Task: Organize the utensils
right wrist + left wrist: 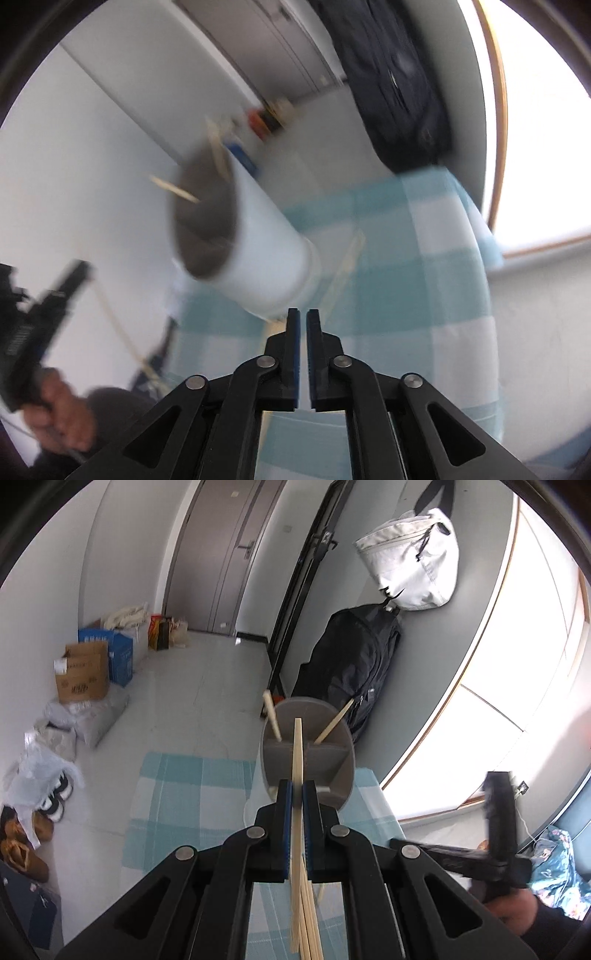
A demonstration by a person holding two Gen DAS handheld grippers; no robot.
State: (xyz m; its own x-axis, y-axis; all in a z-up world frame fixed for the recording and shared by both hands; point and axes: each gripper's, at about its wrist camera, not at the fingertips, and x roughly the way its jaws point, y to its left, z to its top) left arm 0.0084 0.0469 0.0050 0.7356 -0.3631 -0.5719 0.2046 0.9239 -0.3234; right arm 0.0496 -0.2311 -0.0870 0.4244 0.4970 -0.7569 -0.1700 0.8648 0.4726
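Chopsticks (297, 753) are the matter in hand: the left gripper (297, 794) is clenched on a wooden bundle of them, the sticks running between its blue pads (285, 812) with their upper ends pointing at the utensil holder (308, 753) and their lower ends fanning out below the jaws. The holder, a white cylinder with a grey divided inside, stands near the far edge of the tabletop, on the blue-and-white checked tablecloth (184, 786); two single chopsticks already lean out of its back compartments, one to the left (272, 716) and one to the right (334, 722). The step looks like loading the held bundle into the holder, with the tips lined up on the middle divider but, as far as the left wrist view shows, not yet inside. The right gripper (303, 314) carries nothing, its jaws nearly closed with only a thin slit between them, and its view is smeared by motion; the holder (258, 251) appears there tilted and blurred just ahead of its tips. One more pale stick (345, 266) seems to lie on the cloth beside the holder, though blur makes that uncertain. The next move likely calls for steering the tips clear of the divider into one compartment, lowering, then letting go.
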